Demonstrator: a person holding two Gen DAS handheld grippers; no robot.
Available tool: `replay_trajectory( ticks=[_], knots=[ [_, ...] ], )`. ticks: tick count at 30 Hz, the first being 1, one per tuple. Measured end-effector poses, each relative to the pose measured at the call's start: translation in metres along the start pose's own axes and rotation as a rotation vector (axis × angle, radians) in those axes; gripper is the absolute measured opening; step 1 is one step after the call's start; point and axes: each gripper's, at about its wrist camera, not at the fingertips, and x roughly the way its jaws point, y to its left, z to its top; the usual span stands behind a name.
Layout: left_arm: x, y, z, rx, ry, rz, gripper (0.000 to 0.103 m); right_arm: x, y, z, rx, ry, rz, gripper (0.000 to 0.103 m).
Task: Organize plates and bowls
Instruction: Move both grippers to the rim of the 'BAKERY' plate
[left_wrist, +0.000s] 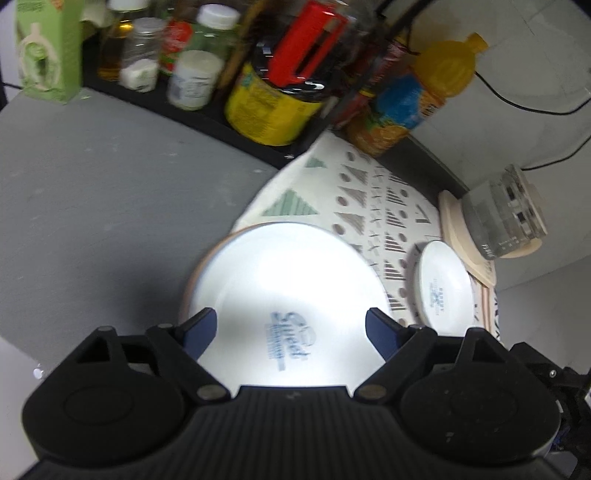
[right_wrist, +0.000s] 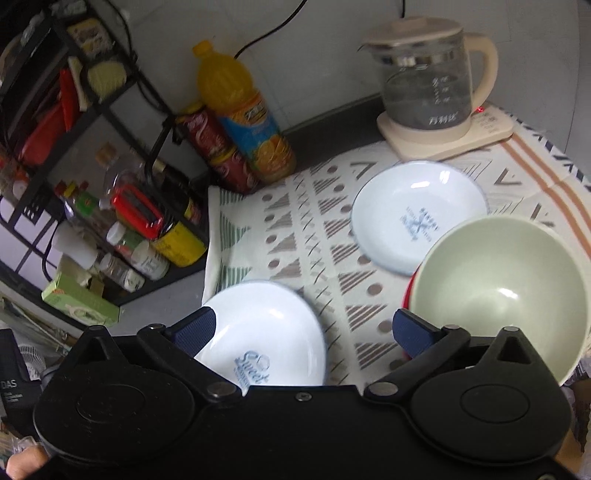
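Claws both wide w/ nothing held: left gripper (left_wrist: 291, 328), right gripper (right_wrist: 303, 332). Big plate (right_wrist: 266, 332) sits at cloth (right_wrist: 295, 236) edge. Next, prob stack small plate (right_wrist: 417, 214) on it.

A grey surface (left_wrist: 92, 177) filled the left wrist view from nine to eleven o'clock, dull and lightly scuffed. A patterned cloth (right_wrist: 303, 236) with grey triangles and dots covered the surface at the centre of the right wrist view. A black wire rack (right_wrist: 110, 110) stood at ten o'clock there, crowded with jars and bottles. Beside it, at twelve o'clock, an orange juice bottle (right_wrist: 240, 110) stood against a pale wall (right_wrist: 332, 44), with black cables (right_wrist: 273, 26) trailing down it. A glass kettle (right_wrist: 432, 77) sat on its cream base at one o'clock. A green carton (left_wrist: 48, 48) stood at eleven o'clock in the left wrist view.
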Motion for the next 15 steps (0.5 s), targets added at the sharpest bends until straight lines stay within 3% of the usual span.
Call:
replay_trajectory(
  ticks=[8,15],
  knots=[
    [0.017,-0.047,0.005,0.021,0.001,-0.034,0.086,-0.005,-0.034,0.036,0.031,-0.036,-0.008,0.103],
    [0.045,-0.083,0.01,0.042,0.019,-0.018,0.086,0.0,-0.066,0.061,0.059,-0.047,-0.019,0.103]
  ],
)
